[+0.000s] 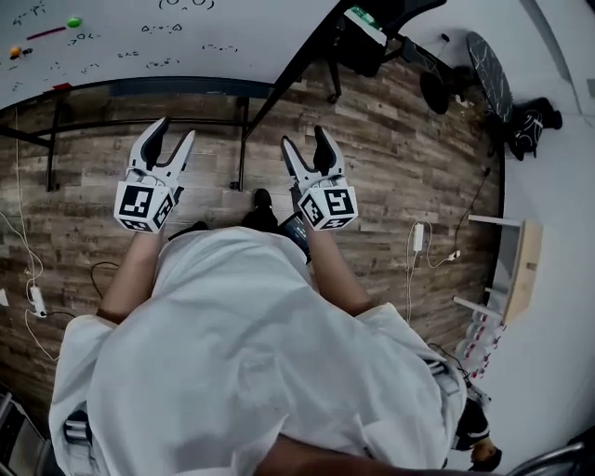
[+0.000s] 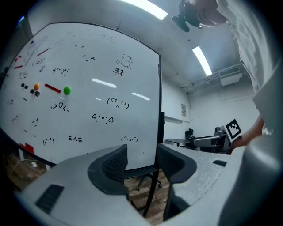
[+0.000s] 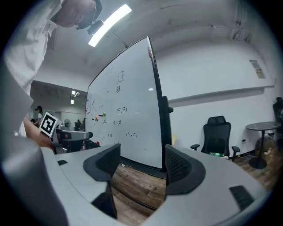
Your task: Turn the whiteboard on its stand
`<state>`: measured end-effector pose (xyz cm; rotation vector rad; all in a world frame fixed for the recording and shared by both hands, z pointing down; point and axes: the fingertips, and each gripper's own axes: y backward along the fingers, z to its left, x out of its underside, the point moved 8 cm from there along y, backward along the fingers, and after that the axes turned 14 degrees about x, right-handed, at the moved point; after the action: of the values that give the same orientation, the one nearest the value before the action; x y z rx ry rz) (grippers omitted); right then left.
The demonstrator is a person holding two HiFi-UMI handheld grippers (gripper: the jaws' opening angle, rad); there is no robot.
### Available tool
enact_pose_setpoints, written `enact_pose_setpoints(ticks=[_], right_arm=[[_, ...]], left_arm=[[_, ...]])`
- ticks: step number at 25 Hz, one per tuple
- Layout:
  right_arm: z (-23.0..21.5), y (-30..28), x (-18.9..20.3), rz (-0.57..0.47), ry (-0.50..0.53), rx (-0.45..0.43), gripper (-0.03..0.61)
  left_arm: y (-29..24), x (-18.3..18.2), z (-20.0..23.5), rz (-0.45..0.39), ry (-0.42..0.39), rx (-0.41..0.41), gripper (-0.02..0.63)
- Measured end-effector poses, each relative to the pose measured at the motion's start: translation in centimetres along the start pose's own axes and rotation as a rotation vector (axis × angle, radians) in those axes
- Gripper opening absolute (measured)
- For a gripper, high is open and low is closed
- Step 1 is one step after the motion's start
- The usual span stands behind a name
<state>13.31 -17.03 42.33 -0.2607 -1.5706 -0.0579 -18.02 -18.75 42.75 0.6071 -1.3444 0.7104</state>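
Note:
A large whiteboard point(image 1: 158, 42) on a black stand point(image 1: 244, 139) fills the top left of the head view, covered in small doodles, with coloured magnets point(image 1: 73, 22). In the left gripper view the whiteboard point(image 2: 88, 97) faces me; in the right gripper view the whiteboard point(image 3: 128, 119) is seen at an angle with its black right edge post point(image 3: 164, 128). My left gripper point(image 1: 172, 139) and right gripper point(image 1: 309, 149) are both open, empty, held in front of the board's lower right part, a short way off it. The same left gripper point(image 2: 141, 165) and right gripper point(image 3: 142, 165) show nothing between their jaws.
A wood floor point(image 1: 390, 158) lies below. A black office chair point(image 3: 216, 134) and a round table point(image 3: 263, 128) stand to the right. Cables and a power strip point(image 1: 37, 302) lie at the left; a wooden frame point(image 1: 521, 270) leans by the right wall.

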Motion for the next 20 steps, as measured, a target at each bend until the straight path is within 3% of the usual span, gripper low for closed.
enact_pose_setpoints(ticks=[4, 13, 20], right_arm=[[-3.9, -4.0, -1.1, 0.000, 0.030, -0.125, 0.313], [-11.0, -12.0, -3.4, -0.007, 0.018, -0.299, 0.313], [-12.0, -17.4, -4.3, -0.012, 0.014, -0.520, 0.314]], left_arm=[[-3.2, -0.3, -1.0, -0.024, 0.034, -0.121, 0.207], [-8.2, -1.6, -3.3, -0.026, 0.012, -0.298, 0.207], [-9.5, -2.2, -4.5, -0.040, -0.011, -0.421, 0.207]])
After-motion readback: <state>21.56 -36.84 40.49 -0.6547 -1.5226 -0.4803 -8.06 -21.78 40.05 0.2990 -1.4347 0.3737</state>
